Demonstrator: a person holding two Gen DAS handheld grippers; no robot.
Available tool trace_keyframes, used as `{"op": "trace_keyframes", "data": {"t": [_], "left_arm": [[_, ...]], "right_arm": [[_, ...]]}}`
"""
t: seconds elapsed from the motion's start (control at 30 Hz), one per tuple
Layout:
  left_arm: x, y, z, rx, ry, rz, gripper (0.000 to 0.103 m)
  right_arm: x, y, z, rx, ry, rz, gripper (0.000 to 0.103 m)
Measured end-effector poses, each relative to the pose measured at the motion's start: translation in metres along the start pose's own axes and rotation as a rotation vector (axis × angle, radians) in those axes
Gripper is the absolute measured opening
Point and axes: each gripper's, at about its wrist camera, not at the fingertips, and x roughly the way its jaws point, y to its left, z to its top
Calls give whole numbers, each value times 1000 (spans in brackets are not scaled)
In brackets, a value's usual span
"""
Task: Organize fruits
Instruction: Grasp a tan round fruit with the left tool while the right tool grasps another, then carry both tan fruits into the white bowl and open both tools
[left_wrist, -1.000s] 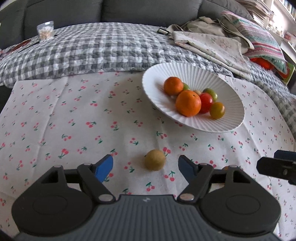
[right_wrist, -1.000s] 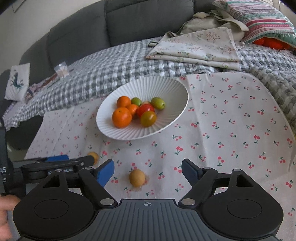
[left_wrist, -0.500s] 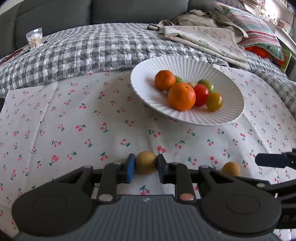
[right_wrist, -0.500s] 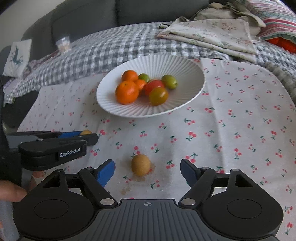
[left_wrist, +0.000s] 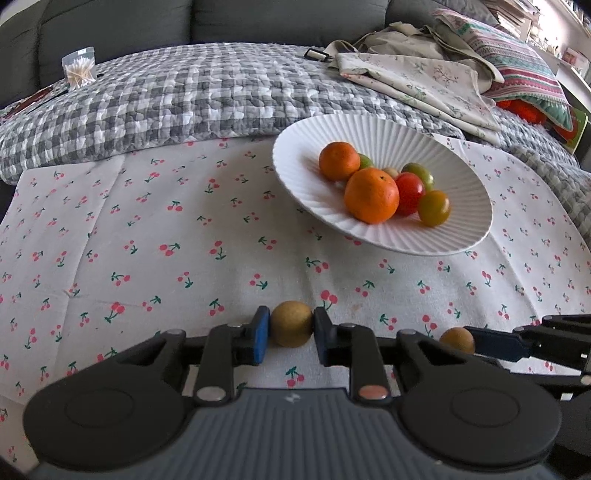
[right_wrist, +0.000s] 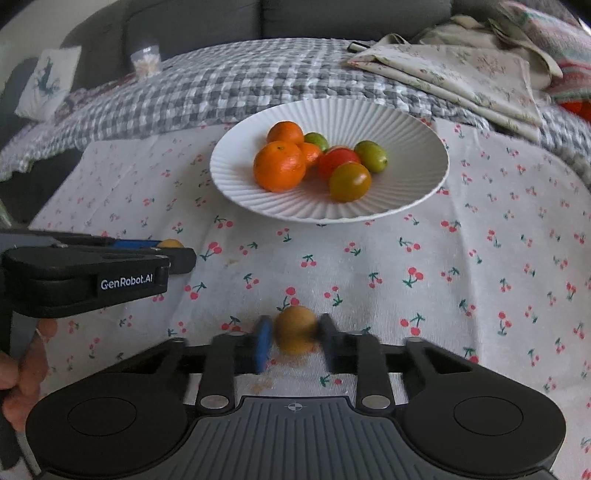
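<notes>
My left claw (left_wrist: 291, 334) is pinched on a small brown fruit (left_wrist: 291, 328), one blue pad touching each side of it, low over the cherry-print cloth (left_wrist: 184, 258). My right claw (right_wrist: 295, 341) grips a second brown fruit (right_wrist: 295, 328) the same way; its fingers are blurred, but both pads press against the fruit. Some brownish crumbs lie on the cloth just under that one. From the left camera, the right claw's fruit shows at the lower right, at the tip of a blue pad.

Farther out on the cloth sits a white ribbed bowl (left_wrist: 461, 177). Inside it are a large orange (left_wrist: 371, 195), a smaller orange (left_wrist: 339, 160) behind it, a red tomato (left_wrist: 410, 188), a yellow-green tomato (left_wrist: 434, 208), and a few more green fruits packed in around them, all touching in one cluster.

Beyond the bowl lies a grey checked quilt (left_wrist: 184, 92), with folded floral fabric (left_wrist: 424, 81) to the right.
</notes>
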Motion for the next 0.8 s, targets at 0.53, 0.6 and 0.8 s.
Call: {"op": "trace_keyframes", "data": {"t": [0.53,0.6,0.8], "left_arm": [[-10,-2,2,-9,-15,2,24],[-12,-2,4,-10,-22,0,24],[-20,0,8,-19,-42,-3,24]], "right_arm": [[-14,2,6,5,-29,13,24],[-17,3,6,6,-37,19,24],[-28,3,11,11,-66,35,24]]}}
